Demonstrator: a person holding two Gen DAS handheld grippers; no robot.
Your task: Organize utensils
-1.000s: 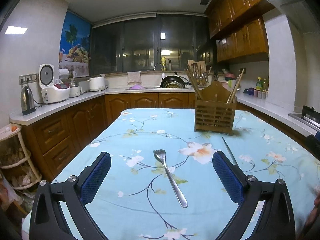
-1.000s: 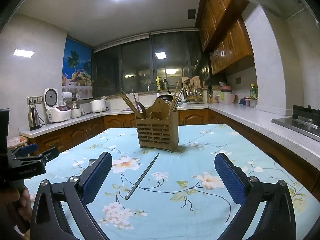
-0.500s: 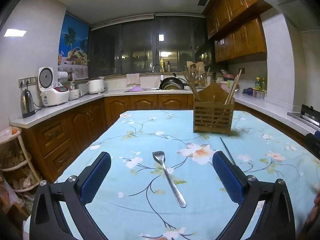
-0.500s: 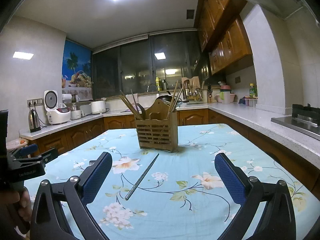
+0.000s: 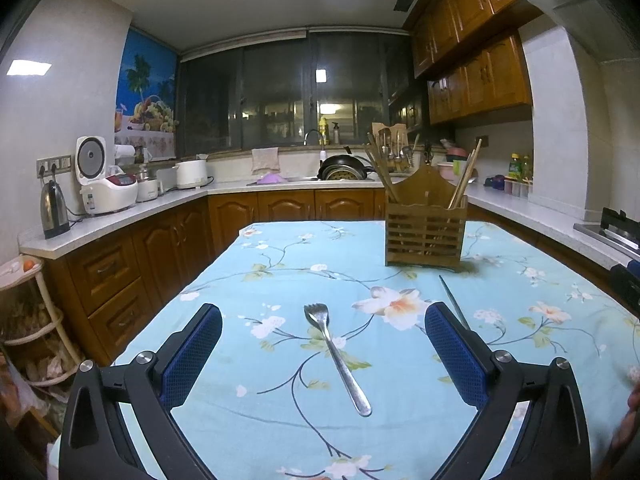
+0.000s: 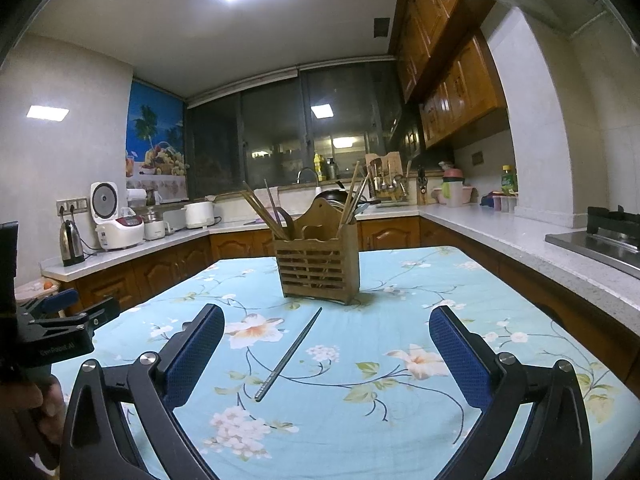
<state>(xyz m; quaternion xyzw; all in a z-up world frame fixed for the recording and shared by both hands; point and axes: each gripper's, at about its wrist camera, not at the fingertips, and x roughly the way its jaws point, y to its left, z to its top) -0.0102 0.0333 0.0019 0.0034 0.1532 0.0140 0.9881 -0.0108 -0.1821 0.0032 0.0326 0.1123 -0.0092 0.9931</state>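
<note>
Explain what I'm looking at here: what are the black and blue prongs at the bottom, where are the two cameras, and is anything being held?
No robot: a person holds a two-finger gripper in each hand, each with a fisheye camera looking forward along its fingers. The prongs are those fingers with blue pads. One picture comes from the left gripper, the other from the right gripper. Both are open and hold nothing. On the floral tablecloth lie a metal fork, ahead of the left gripper, and a metal chopstick, ahead of the right. Behind stands a wooden utensil holder containing chopsticks.
</note>
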